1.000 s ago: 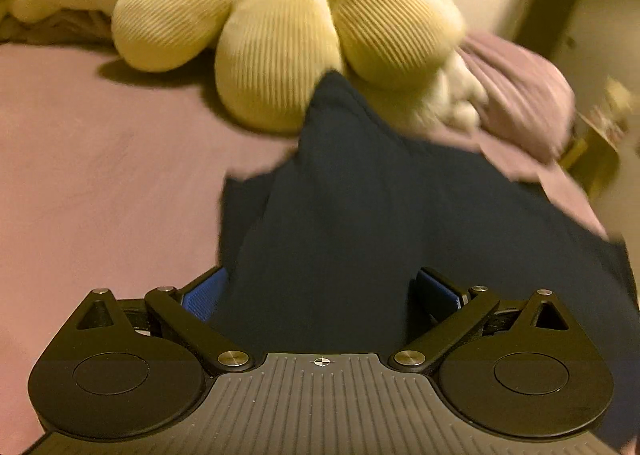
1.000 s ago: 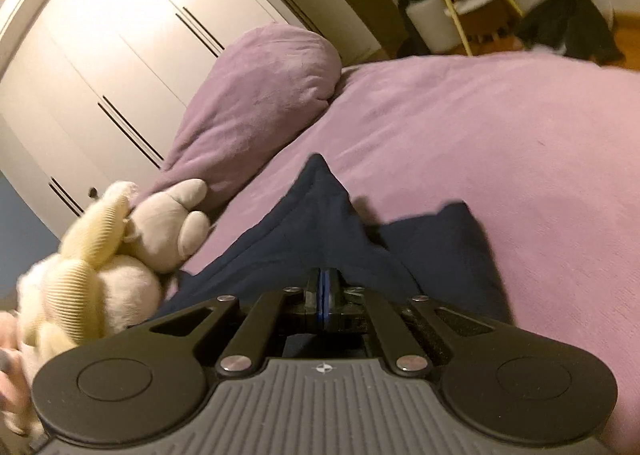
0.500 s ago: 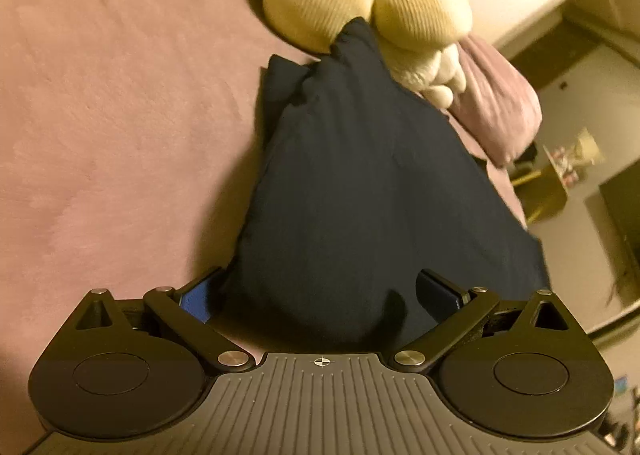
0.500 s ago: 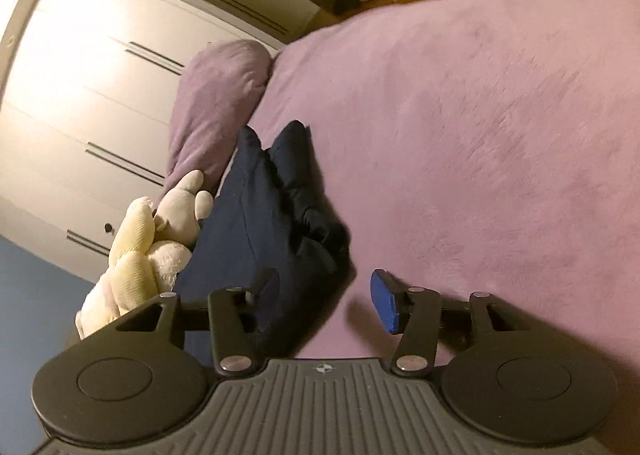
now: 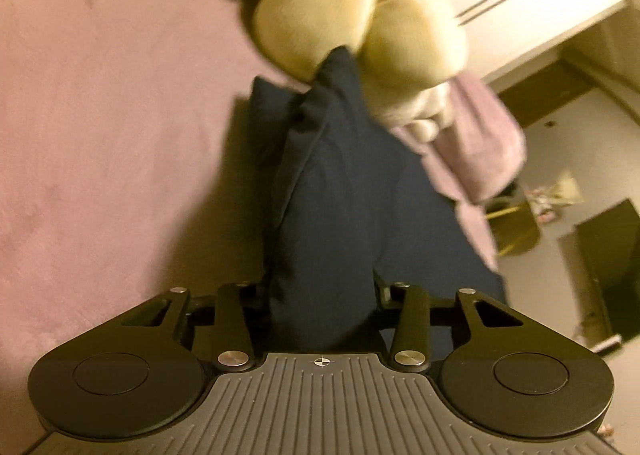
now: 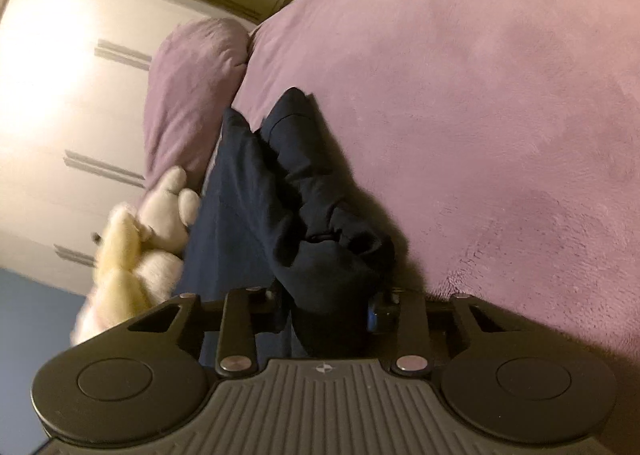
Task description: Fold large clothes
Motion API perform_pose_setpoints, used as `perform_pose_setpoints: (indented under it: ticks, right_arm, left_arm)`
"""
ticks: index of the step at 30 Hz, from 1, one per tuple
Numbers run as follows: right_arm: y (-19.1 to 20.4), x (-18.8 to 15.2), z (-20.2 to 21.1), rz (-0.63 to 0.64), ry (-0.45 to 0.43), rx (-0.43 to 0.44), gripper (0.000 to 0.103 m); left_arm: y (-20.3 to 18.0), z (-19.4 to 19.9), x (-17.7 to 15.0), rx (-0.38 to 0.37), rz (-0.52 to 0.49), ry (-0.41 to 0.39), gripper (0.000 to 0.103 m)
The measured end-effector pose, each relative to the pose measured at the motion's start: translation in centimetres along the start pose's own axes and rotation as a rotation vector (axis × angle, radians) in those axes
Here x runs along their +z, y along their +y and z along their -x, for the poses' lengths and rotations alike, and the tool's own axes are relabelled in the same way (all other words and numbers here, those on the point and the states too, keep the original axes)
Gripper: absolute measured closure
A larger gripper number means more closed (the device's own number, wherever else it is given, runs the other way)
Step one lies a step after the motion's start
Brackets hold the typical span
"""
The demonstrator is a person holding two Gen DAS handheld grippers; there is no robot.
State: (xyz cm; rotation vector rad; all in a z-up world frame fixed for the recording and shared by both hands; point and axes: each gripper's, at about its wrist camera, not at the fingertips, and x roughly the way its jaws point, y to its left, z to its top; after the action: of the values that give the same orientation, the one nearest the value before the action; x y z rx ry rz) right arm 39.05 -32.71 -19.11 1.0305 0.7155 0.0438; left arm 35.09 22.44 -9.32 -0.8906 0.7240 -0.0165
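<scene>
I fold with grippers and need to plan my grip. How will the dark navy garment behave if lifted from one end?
The navy garment is probably floppy: it creases and bunches on the blanket. It would likely sag. Its matte weave looks unlikely to slip.

We see 1 dark navy garment (image 5: 344, 195), plain and matte, lying bunched lengthwise on the pink-purple bed cover. In the left wrist view it narrows to a pointed far end that touches the cream plush. In the right wrist view (image 6: 288, 199) it shows 2 ridges: a smoother bluish panel at left, a crumpled, darker roll at right.
</scene>
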Motion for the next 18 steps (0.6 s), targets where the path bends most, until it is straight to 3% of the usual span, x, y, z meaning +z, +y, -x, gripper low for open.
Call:
perform_pose_setpoints:
  ticks: [4,8,14,17,18]
  right_arm:
    - [1.0,-0.1,2.6,0.011,-0.001,0.062,0.082]
    - [0.9,-1.4,6.3,0.033,0.012,0.088,0.082]
    - [-2.6,-5.4,14.5,0.02,0.108,0.06,0.081]
    - [-4.1,-7.7,18.1,0.006,0.118,0.037,0.08]
    - [-4.3,-8.1,18.8,0.014,0.122,0.028,0.079]
  left_arm:
    - [-1.5,4.1,-0.7,-0.041,-0.085,-0.001,0.063]
    - [-0.5,9.2,-3.4,-0.04,-0.132,0.03,0.063]
    - [3.9,15.7,-9.6,0.045,-0.076,0.096,0.06]
    - [4.7,16.8,-10.9,0.125,-0.06,0.063,0.044]
    - [4.8,17.1,-10.8,0.169,-0.061,0.043,0.044]
